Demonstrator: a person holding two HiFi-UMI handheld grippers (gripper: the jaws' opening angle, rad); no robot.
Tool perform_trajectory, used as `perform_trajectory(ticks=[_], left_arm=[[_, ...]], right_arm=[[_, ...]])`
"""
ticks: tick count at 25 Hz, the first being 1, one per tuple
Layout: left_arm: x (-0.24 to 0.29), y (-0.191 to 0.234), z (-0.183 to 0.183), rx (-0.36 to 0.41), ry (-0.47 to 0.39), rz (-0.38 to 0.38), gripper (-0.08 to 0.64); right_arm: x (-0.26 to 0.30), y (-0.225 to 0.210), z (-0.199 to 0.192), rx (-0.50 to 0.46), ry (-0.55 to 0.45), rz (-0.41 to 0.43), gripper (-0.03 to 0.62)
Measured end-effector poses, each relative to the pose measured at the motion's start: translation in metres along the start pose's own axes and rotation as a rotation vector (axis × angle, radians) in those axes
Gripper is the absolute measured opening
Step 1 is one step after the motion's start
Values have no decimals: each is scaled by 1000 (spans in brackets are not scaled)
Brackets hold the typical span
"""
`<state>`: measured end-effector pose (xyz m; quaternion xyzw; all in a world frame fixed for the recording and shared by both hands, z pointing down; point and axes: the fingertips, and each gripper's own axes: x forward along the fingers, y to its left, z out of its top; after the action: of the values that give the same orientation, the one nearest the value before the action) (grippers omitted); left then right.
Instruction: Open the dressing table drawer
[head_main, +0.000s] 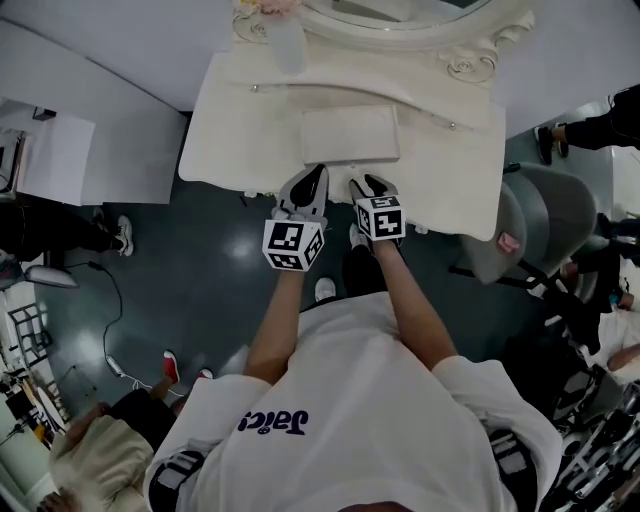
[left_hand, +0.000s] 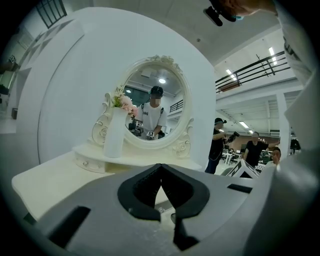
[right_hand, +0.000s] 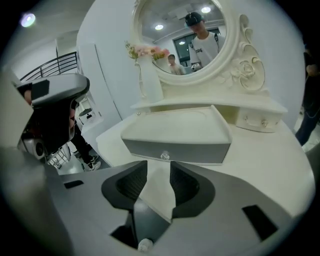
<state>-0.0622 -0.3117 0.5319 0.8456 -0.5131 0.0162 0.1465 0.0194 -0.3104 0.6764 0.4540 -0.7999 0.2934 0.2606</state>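
Note:
The white dressing table (head_main: 230, 130) stands in front of me under an oval mirror (head_main: 400, 20). On its top lies a low white drawer box (head_main: 350, 134) with a grey front (right_hand: 175, 149) and a small clear knob (right_hand: 164, 156). My right gripper (right_hand: 159, 172) is open just before that knob, nothing between its pads. In the head view my right gripper (head_main: 372, 185) and left gripper (head_main: 312, 182) sit side by side at the table's front edge. My left gripper (left_hand: 161, 170) is shut and empty, pointing across the tabletop at the mirror (left_hand: 152, 107).
A white vase with pink flowers (left_hand: 114, 135) stands at the mirror's left. Small knobbed drawers (right_hand: 260, 120) sit under the mirror. A grey chair (head_main: 540, 220) is to the table's right. People (left_hand: 217, 145) stand around, and a cable (head_main: 110, 310) lies on the floor.

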Motion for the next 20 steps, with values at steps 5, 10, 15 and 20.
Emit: perform_trajectory(ticks=[5, 10, 15, 20], left_arm=[[13, 12, -14, -14, 35, 16, 15], [23, 18, -23, -22, 56, 22, 15], [28, 24, -26, -30, 67, 27, 15], [28, 27, -27, -37, 69, 30, 15]], right_arm=[[27, -8, -9, 11, 40, 4, 152], [46, -12, -13, 40, 59, 12, 152], [54, -15, -6, 64, 45, -1, 148], [56, -15, -1, 62, 44, -14, 82]])
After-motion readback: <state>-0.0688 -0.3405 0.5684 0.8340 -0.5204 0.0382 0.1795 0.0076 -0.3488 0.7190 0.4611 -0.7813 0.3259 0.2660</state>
